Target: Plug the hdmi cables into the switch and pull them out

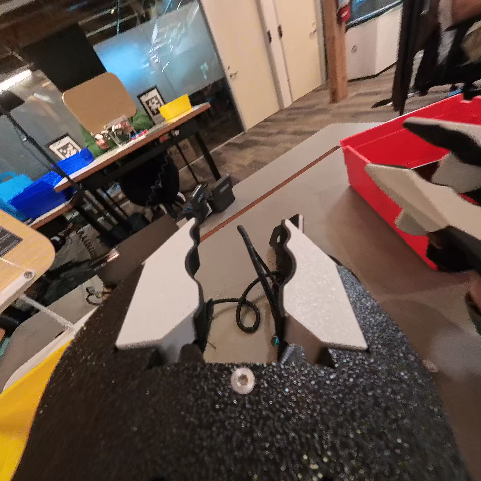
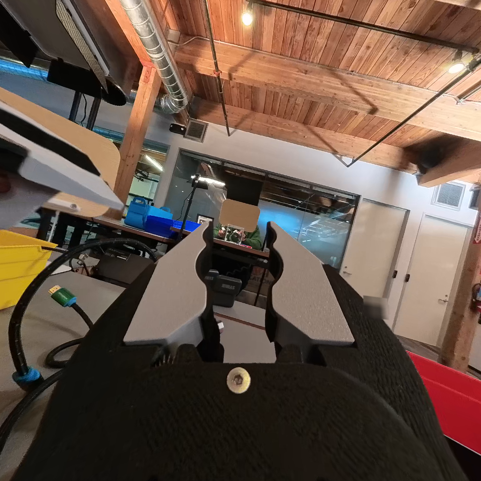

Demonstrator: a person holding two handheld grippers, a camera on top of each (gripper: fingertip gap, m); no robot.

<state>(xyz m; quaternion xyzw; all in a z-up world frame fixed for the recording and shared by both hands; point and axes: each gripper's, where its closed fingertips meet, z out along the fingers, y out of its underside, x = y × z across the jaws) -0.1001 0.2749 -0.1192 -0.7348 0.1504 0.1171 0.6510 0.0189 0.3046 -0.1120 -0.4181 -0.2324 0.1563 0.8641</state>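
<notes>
Both your tools are spread open and hold nothing. The green-headed HDMI cable plug (image 2: 60,296) lies on the tabletop (image 2: 109,307) left of your right tool (image 2: 237,229), its long axis pointing far-left. Your left tool (image 1: 240,223) looks nearer it. No switch is visible.

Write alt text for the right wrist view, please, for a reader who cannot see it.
The right tool is open and empty, raised above a grey table and pointing across a workshop with a wooden ceiling. At the left, a black cable with a green plug arcs over the table near a yellow bin. The left tool shows at the upper left.
</notes>
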